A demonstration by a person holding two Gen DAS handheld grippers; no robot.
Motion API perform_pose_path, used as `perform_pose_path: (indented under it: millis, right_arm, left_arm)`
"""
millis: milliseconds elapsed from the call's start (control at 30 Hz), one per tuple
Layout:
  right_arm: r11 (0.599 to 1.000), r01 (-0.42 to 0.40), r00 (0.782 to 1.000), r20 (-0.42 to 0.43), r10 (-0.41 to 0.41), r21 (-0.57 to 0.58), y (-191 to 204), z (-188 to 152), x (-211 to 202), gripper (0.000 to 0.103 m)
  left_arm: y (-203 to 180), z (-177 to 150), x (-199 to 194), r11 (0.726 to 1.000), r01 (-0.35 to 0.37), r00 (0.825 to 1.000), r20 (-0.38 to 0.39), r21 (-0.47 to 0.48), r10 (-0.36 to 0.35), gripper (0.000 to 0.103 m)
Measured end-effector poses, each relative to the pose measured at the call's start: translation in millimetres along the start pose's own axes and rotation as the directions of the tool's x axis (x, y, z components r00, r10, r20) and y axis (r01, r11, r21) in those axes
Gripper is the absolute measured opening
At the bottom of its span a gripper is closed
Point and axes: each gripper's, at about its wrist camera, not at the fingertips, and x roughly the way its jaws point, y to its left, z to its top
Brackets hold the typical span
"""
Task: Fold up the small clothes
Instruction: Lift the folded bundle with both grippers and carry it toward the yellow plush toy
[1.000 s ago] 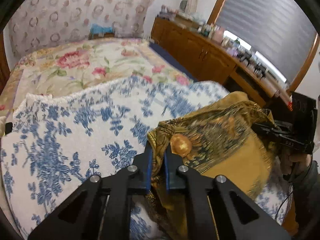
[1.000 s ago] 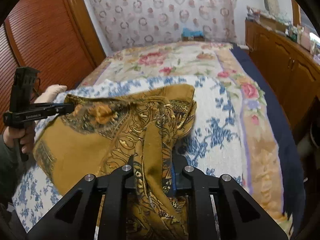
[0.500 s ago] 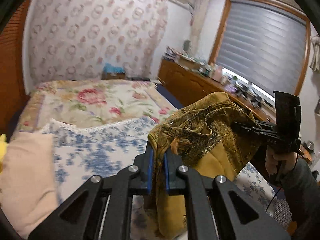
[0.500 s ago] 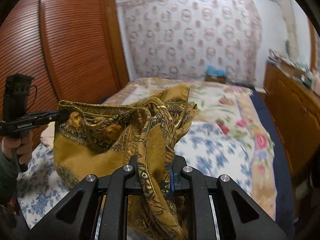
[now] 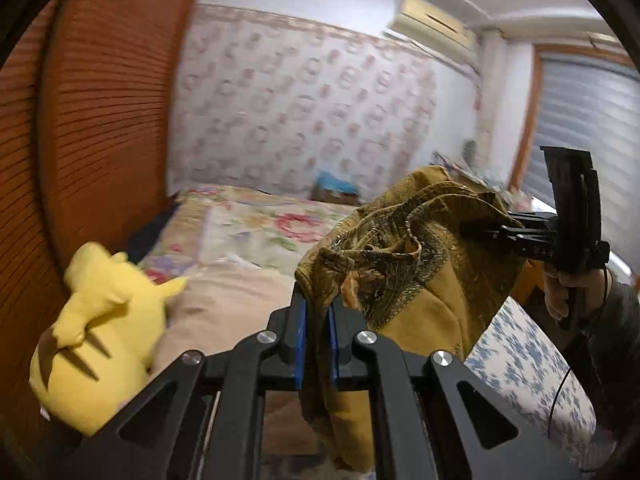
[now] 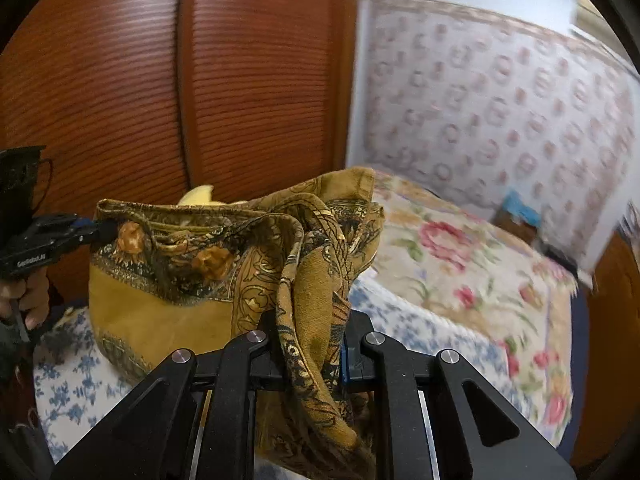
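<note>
Left gripper [image 5: 318, 312] and right gripper [image 6: 308, 320], each clamped on an edge of the ochre patterned cloth [image 5: 420, 264], which hangs stretched between them above the bed [image 6: 460, 280]. Beyond: yellow plush [image 5: 100, 320], wardrobe [image 6: 180, 80], papered wall [image 5: 304, 104].

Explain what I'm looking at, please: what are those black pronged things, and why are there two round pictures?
There is no robot here. A person holds a pair of hand tongs in each hand, and each carries a wide-angle camera looking along its fingers. One picture comes from the left tongs, the other from the right tongs. Each view also shows the opposite tool out to the side. Both tongs are shut on a mustard-yellow patterned scarf, lifted and stretched between them above a bed with a blue floral cover. A yellow plush toy lies on a beige pillow by the wooden wardrobe. The pictures are blurred.
</note>
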Motion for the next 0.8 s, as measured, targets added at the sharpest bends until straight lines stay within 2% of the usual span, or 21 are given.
perform_pose_path:
  millis: [167,267,300,400,567,633,700,800]
  right_arm:
    - [0.989,-0.063,0.997,-0.045,0.058,-0.131,33.4,41.7,50.6,0.014]
    - [0.971,-0.102,0.993,-0.08,0.087,-0.216,56.8,62.9,86.2,0.014]
    - [0.964,-0.115,0.991,-0.095,0.095,-0.241,65.7,68.9,100.2,0.014]
    - [0.943,-0.121,0.989,-0.119,0.088,-0.309,90.8,79.2,137.6,0.014]
    - [0.942,-0.135,0.985,-0.148,0.092,-0.308,108.0,85.2,187.0,0.015]
    - [0.949,-0.122,0.983,-0.168,0.075,-0.29,108.1,84.1,205.4,0.022]
    - [0.966,-0.089,0.987,-0.15,0.053,-0.242,103.1,82.0,212.2,0.044]
    - [0.982,-0.053,0.993,-0.109,0.033,-0.18,94.8,83.8,209.6,0.05]
  left_arm:
    - [47.8,-26.5,-5.8,0.993,-0.08,0.997,0.013,-0.09,0.081,0.006]
    - [61.0,-49.0,-10.8,0.983,-0.162,0.986,0.026,-0.087,0.164,0.006]
    - [63.8,-55.0,-11.6,0.981,-0.168,0.985,0.026,-0.1,0.172,0.006]
    - [79.0,-68.3,-6.1,0.97,-0.2,0.979,0.004,-0.139,0.202,0.006]
    - [98.3,-81.2,1.9,0.956,-0.253,0.967,-0.072,-0.149,0.244,0.006]
    - [103.7,-86.3,5.2,0.953,-0.265,0.962,-0.106,-0.15,0.251,0.006]
    - [107.8,-91.7,9.0,0.949,-0.274,0.958,-0.136,-0.154,0.254,0.006]
    - [110.6,-95.6,10.5,0.947,-0.278,0.955,-0.157,-0.161,0.253,0.006]
